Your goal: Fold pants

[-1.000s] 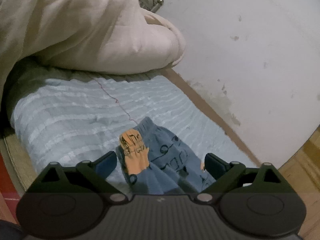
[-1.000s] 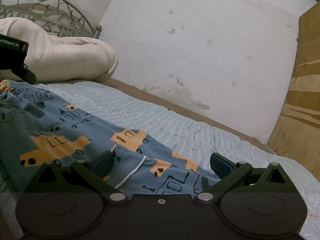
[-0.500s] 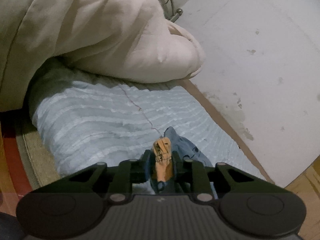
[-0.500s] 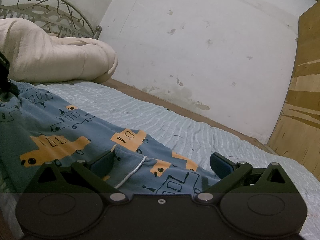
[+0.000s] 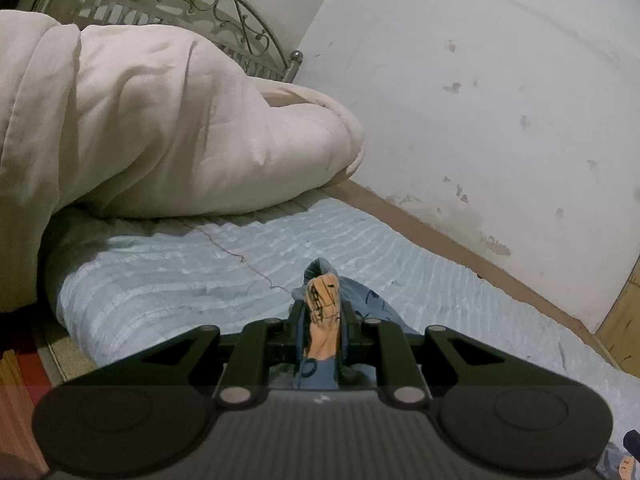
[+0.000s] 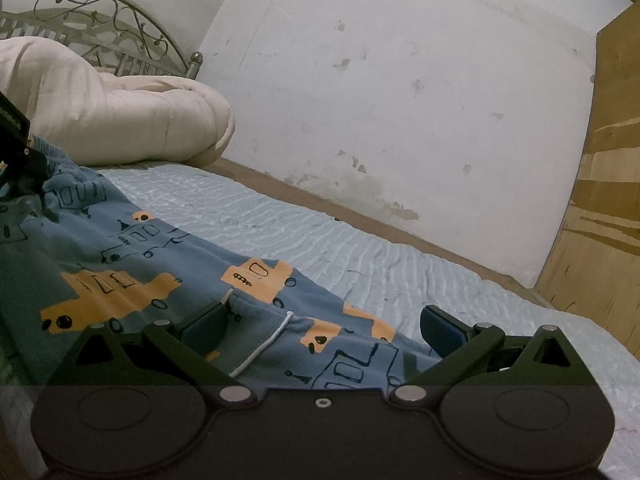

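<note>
Blue pants with orange vehicle prints and a white drawstring lie spread on the light blue bedspread. My left gripper is shut on a bunched end of the pants and holds it a little above the bed. It shows at the far left of the right wrist view, gripping the far end of the pants. My right gripper is open, its fingers on either side of the waistband with the drawstring.
A bulky cream duvet is piled at the head of the bed before a metal headboard. A stained white wall runs along the far side. A wooden panel stands at right.
My left gripper has shut on the pants' end and lifted it, tilting up so the headboard comes into view. The right gripper has stayed open and still.
</note>
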The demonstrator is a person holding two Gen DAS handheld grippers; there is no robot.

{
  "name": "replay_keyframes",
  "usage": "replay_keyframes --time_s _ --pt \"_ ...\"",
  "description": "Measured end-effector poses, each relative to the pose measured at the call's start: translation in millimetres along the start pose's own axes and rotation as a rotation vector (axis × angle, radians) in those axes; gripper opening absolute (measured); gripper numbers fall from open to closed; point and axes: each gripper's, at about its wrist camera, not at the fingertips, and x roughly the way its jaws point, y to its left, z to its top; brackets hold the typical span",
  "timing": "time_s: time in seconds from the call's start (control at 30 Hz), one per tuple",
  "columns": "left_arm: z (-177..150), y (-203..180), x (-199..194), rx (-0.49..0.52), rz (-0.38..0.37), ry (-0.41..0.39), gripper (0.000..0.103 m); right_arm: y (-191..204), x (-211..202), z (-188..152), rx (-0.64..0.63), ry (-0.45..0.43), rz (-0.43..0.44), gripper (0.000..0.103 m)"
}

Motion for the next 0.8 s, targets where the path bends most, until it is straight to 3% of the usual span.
replay_keyframes --time_s 0.47,0.8 --pt "-3 -4 -2 0.035 0.013 -0.009 0.017 -2 2 2 0.018 0.014 0.011 0.102" --pt "8 -19 -19 0.077 -0.026 -0.047 0.016 -7 7 6 0.027 0.048 0.04 0.102"
